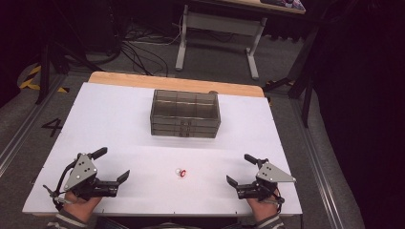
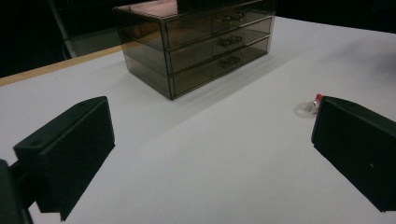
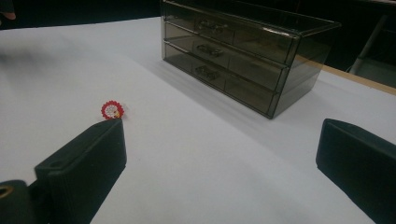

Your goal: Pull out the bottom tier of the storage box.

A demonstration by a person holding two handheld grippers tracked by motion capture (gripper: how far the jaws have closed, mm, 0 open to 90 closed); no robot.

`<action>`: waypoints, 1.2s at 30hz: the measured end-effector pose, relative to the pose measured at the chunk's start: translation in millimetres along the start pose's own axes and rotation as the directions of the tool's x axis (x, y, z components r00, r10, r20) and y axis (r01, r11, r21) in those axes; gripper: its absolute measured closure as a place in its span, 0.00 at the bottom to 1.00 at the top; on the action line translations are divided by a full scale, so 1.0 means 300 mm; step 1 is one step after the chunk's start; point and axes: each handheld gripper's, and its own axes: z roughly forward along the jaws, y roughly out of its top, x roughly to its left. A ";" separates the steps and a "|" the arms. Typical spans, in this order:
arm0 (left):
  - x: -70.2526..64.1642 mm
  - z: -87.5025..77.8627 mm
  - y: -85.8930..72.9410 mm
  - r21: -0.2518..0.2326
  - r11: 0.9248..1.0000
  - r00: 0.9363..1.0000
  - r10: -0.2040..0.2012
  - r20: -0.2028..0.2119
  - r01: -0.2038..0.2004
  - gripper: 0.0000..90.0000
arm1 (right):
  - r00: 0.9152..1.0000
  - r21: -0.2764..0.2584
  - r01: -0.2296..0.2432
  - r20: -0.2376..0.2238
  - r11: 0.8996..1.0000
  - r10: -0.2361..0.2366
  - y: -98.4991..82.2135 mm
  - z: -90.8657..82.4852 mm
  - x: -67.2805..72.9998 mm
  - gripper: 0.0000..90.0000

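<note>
Two hand-held grippers rested wide apart at the near edge of a white table, a small ring lying between them.

At the left, the person's left hand (image 1: 76,202), in a striped sleeve, lay low at the table's near edge and held the left gripper (image 1: 114,164) angled inward toward the table's middle, its two black jaws spread wide with nothing between them. Between the two grippers, nearer the front than the back, the small clear ring with a round red scalloped top (image 1: 182,172) lay on the white table top (image 1: 119,119), well apart from both. Farther back stood the smoky translucent plastic chest of three drawers (image 1: 186,114), all drawers closed. At the right, the right hand (image 1: 262,208) mirrored the pose, its right gripper (image 1: 240,168) turned inward, jaws likewise standing apart and empty.
</note>
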 end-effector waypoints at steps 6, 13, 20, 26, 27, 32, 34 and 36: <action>0.001 0.005 0.002 0.002 1.000 1.000 -0.006 0.013 0.006 0.00 | 1.000 -0.008 -0.005 0.004 1.000 0.005 -0.003 -0.007 -0.001 0.03; 0.000 0.004 0.002 0.002 1.000 1.000 -0.005 0.012 0.005 0.00 | 1.000 -0.008 -0.018 0.003 1.000 0.018 -0.003 -0.007 -0.003 0.03; -0.001 0.007 0.003 0.009 1.000 1.000 0.007 0.014 -0.007 0.01 | 1.000 0.013 -0.017 0.002 1.000 0.017 -0.003 -0.004 -0.004 0.03; -0.003 0.009 0.003 0.016 1.000 1.000 0.008 0.010 -0.008 0.01 | 1.000 0.026 -0.003 0.025 1.000 0.002 0.002 -0.008 0.001 0.04; -0.003 0.009 0.003 0.016 1.000 1.000 0.008 0.010 -0.008 0.01 | 1.000 0.026 -0.003 0.025 1.000 0.002 0.002 -0.008 0.001 0.04; -0.004 0.009 0.003 0.018 1.000 1.000 0.007 0.009 -0.008 0.01 | 1.000 0.033 0.000 0.030 0.999 -0.001 0.007 -0.007 0.001 0.06; -0.003 0.010 0.003 0.021 1.000 1.000 0.009 0.009 -0.009 0.01 | 0.999 0.034 -0.002 0.032 0.999 0.000 0.010 -0.006 0.001 0.07; -0.003 0.011 0.002 0.022 1.000 1.000 0.009 0.009 -0.009 0.01 | 1.000 0.036 -0.007 0.031 0.999 0.006 0.013 -0.004 -0.001 0.09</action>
